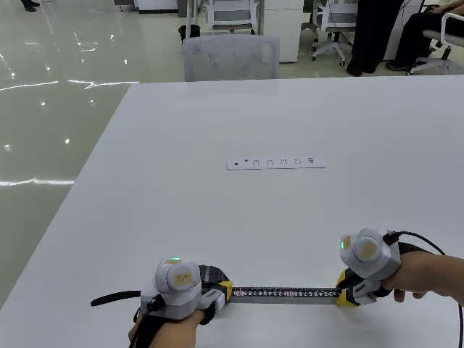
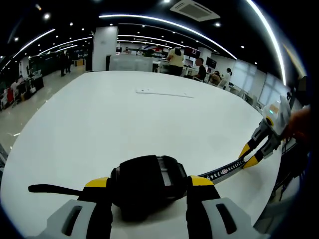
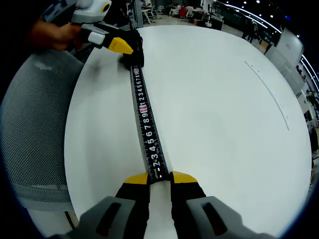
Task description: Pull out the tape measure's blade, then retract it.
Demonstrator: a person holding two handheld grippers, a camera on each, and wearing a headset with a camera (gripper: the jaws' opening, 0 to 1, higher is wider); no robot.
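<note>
The left tool, at lower centre of the left gripper view, is pinching the black rounded plastic case of the tape measure between its yellow-tipped jaws. Judgement: this grip is anchoring the case against the pull.

The right tool, at bottom centre of the right gripper view, is pressing together on the free end of the dark numbered metal blade, just at the lowest numerals.

The blade is lying flat on the white tabletop, running straight between the two tools along the lower edge of the head view. The tools are standing well apart.

Judgement: the blade is partly drawn and retraction is not yet done.

A thin black strap is trailing from the case toward the lower left. A flat white power strip is lying mid-frame, well apart.
</note>
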